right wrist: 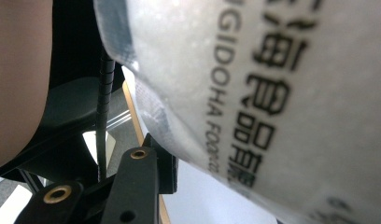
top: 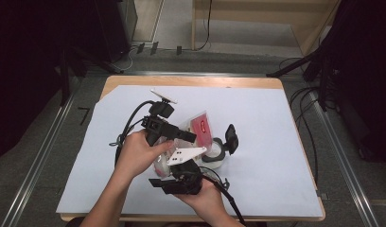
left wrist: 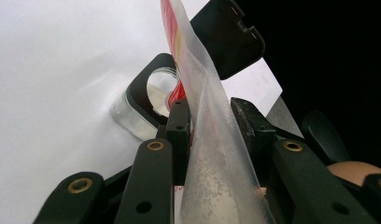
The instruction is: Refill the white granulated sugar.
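Two claws pinching one clear pouch (right wrist: 272,93), left claw (left wrist: 212,116), right claw (top: 179,163), black print "GIDOHA FOO".

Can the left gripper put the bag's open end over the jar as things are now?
Probably yes. The left gripper holds the bag just beside the jar, whose lid is flipped open, so nothing blocks its mouth.

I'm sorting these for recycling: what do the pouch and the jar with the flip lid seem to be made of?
The pouch looks like thin, flexible plastic film, semi-clear with a matte, frosted finish: white grains show through it, and it carries red and black print. The jar looks like clear glass or hard plastic; I can't tell which. Its flip lid looks like smooth black moulded plastic.
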The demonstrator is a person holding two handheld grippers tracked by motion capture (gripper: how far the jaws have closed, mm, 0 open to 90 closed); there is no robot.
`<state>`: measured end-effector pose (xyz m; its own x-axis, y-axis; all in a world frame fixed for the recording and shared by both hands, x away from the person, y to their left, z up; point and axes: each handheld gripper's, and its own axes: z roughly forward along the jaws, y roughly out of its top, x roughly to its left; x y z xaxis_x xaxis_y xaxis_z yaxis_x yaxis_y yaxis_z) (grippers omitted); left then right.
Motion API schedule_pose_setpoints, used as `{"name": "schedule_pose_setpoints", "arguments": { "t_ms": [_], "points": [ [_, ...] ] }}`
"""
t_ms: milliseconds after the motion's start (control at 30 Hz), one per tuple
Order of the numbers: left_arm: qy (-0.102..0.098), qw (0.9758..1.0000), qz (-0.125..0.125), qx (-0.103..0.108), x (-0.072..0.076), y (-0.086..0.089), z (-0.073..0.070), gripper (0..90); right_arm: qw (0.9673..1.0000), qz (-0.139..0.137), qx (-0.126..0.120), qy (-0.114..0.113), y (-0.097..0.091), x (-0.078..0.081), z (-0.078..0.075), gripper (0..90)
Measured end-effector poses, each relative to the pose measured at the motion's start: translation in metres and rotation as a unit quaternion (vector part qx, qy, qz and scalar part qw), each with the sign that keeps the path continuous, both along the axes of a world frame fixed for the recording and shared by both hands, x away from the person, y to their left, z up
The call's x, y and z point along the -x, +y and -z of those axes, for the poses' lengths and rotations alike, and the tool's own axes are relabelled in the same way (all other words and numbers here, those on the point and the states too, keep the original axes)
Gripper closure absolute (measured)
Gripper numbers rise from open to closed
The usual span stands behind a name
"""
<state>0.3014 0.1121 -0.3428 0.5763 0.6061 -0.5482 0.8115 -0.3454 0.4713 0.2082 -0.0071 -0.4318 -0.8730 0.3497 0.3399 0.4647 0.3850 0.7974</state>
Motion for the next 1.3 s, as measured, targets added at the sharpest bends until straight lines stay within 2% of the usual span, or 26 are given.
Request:
{"name": "schedule_pose_setpoints", "arguments": {
  "t_ms": [1300],
  "points": [
    [-0.002,1.0000,-0.001,-0.002,0.0014,-0.0011,-0.0014,69.6,1.0000,0.000,-0.004,-0.001,-0.0003,0.0003,0.0000,63.8]
  ]
}}
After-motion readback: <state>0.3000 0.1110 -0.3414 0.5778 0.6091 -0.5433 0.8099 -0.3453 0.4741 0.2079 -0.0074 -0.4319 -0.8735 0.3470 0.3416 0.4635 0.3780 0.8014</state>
